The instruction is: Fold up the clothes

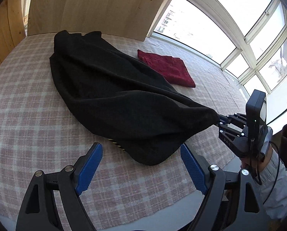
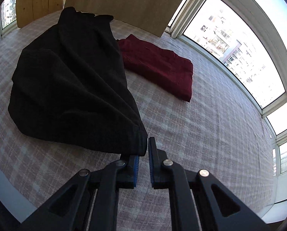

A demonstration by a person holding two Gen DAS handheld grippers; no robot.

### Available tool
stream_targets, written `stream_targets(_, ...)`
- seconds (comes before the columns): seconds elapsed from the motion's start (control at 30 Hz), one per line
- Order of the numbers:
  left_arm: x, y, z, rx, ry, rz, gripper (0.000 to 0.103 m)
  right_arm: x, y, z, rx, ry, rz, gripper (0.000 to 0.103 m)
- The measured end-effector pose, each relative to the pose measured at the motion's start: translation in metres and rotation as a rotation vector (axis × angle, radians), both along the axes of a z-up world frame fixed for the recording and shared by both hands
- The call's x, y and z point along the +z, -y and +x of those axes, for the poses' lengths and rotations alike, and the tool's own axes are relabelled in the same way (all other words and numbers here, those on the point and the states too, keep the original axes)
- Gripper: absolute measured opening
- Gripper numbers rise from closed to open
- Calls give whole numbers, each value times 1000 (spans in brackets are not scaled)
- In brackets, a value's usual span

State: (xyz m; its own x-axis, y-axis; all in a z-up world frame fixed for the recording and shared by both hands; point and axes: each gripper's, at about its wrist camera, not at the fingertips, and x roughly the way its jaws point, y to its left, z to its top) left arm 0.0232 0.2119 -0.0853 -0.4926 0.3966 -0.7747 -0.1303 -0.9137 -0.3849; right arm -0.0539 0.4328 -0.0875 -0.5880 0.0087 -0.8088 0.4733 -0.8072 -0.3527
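Place: a home room, high in an apartment block.
Evidence: a checked cloth (image 1: 37, 115) is spread under folded clothes; large windows (image 2: 230, 38) show residential towers; wooden panels (image 1: 95, 5) are seen.

Black garment (image 1: 112, 96) blocks the bed (image 1: 28, 115) centre; red cloth (image 1: 168, 69) just beyond; bare checked cover elsewhere.
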Motion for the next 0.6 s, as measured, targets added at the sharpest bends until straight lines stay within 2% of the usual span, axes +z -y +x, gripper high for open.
stream_targets(0.1,-5,-30,-3,-19,-10,-38,82,-4,-26,-16,-61,25,-56,10)
stream_targets(0.23,-18,-47,-9,-20,18,-44,82,-7,-66,-34,-170,73,-155,10)
stream_targets(0.3,-22,-50,-10,-28,16,-48,82,-3,-73,-30,-179,62,-161,10)
stream_targets(0.37,-25,-49,-10,-28,8,-48,82,0,-70,-19,-135,51,-161,14)
stream_targets(0.47,-28,-41,-10,-3,11,-32,82,-3,-61,-5,-49,28,-133,33)
stream_targets(0.6,-29,-28,-7,32,13,-5,82,-10,-50,6,32,-23,-82,35)
